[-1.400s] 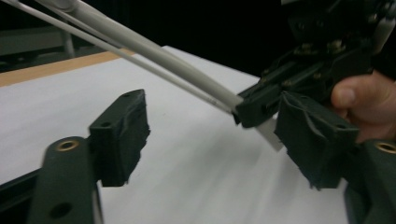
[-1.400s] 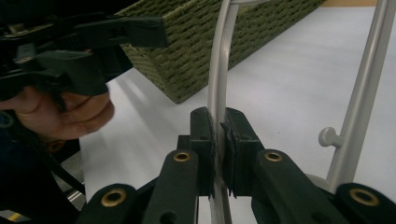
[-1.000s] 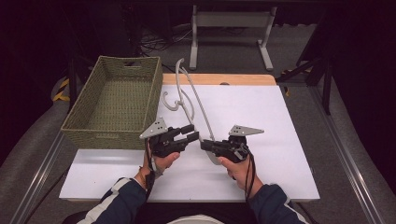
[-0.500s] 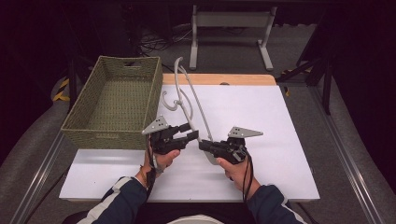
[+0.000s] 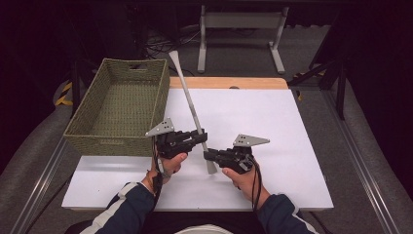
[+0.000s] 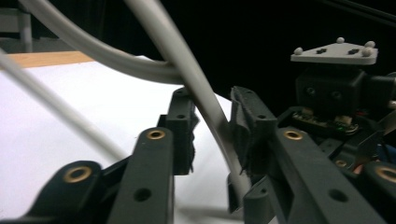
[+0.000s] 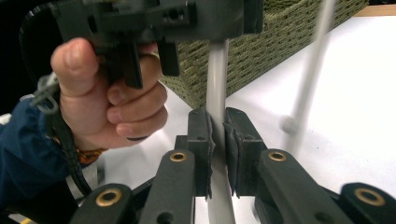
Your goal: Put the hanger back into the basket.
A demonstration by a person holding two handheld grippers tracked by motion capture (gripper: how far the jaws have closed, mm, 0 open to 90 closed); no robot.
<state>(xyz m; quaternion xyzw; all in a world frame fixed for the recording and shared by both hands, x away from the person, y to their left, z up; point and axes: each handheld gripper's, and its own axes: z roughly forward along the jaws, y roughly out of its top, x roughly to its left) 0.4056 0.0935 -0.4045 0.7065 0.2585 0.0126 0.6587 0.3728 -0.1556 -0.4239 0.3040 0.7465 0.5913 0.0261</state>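
Here the woven basket (image 5: 117,109) sits left on the table (image 5: 272,122). The left gripper (image 5: 200,138) has just been closing on the grey hanger (image 5: 190,105); the right gripper (image 5: 208,156) clamps its lower end. A twisting pull could probably slip the hanger free.

A table with a white top (image 5: 272,131) and a light wooden strip (image 5: 229,83) along its far edge. A green woven basket (image 5: 117,109) stands on its left side, overhanging the left edge. The table stands on grey flooring (image 5: 370,161), a dark room beyond.
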